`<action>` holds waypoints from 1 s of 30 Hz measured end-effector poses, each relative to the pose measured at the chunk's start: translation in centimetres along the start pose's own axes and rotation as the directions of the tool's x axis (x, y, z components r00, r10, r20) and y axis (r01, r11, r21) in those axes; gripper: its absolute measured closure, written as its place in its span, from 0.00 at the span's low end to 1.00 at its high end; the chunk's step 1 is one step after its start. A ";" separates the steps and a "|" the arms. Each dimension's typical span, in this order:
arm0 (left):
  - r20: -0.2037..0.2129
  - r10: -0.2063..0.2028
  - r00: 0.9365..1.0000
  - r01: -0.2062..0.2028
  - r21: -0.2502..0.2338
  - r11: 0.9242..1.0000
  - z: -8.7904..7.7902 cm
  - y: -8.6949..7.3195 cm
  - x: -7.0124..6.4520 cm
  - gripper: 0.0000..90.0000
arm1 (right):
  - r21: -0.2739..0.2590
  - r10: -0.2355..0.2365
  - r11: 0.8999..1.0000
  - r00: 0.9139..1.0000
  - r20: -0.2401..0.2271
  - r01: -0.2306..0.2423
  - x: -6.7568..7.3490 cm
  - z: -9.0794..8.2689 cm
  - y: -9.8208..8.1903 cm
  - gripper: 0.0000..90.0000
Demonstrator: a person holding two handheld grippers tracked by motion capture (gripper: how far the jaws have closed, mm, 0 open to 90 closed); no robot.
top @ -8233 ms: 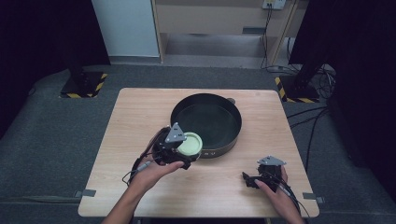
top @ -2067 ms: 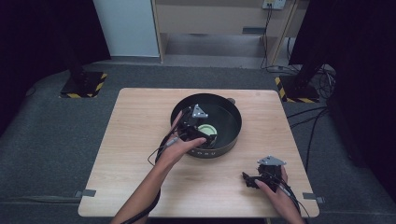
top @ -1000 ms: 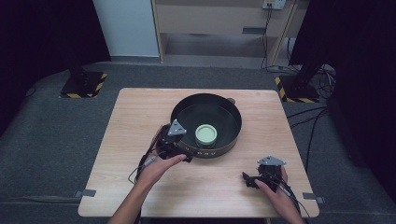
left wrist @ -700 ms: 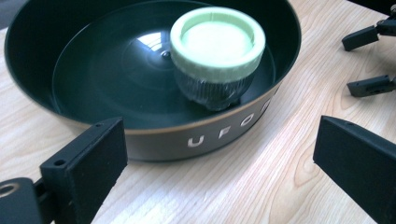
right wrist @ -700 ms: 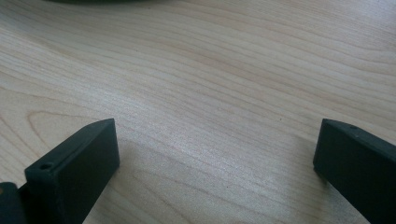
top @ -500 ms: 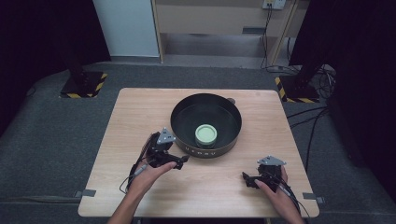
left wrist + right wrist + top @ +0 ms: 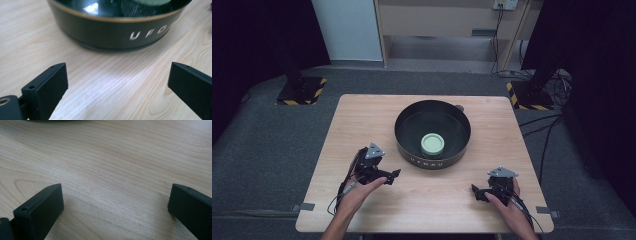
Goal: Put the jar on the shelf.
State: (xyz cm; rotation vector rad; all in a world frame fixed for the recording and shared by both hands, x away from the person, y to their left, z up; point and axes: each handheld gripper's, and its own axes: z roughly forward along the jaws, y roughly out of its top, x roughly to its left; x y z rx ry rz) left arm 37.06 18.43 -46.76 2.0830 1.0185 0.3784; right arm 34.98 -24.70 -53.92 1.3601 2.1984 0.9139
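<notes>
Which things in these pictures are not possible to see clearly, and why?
- Green round container in the black pan: left gripper view cuts it at the top edge, blurred.
- Lettering on the pan wall: high view too small; left gripper view cuts it at the right.
- Small thing behind the pan: mostly hidden by its rim.

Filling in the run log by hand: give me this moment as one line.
left gripper: open, empty, on table near pan | right gripper: open, empty, low over table | green lidded jar: inside black pan | table
</notes>
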 end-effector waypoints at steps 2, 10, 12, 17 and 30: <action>-0.009 -0.008 1.000 0.008 -0.001 1.000 0.1 -0.5 0.3 0.02 | 0.000 0.000 1.000 1.000 0.000 0.000 0.0 0.0 0.0 0.00; -0.023 -0.006 1.000 0.008 0.059 0.998 1.8 -2.6 0.6 0.02 | 0.000 0.000 1.000 1.000 0.000 0.000 0.0 0.0 0.0 0.00; -0.021 -0.005 1.000 0.006 0.071 0.997 2.3 -3.1 0.5 0.02 | 0.000 0.000 1.000 1.000 0.000 0.000 0.0 0.0 0.0 0.00; -0.016 -0.011 1.000 0.012 0.084 0.996 3.1 -3.9 0.5 0.01 | 0.000 0.000 1.000 1.000 0.000 0.000 0.0 0.0 0.0 0.00; -0.055 0.031 0.998 -0.027 0.075 0.997 4.3 -5.5 0.3 0.00 | 0.000 0.000 1.000 1.000 0.000 0.000 0.0 0.0 0.0 0.00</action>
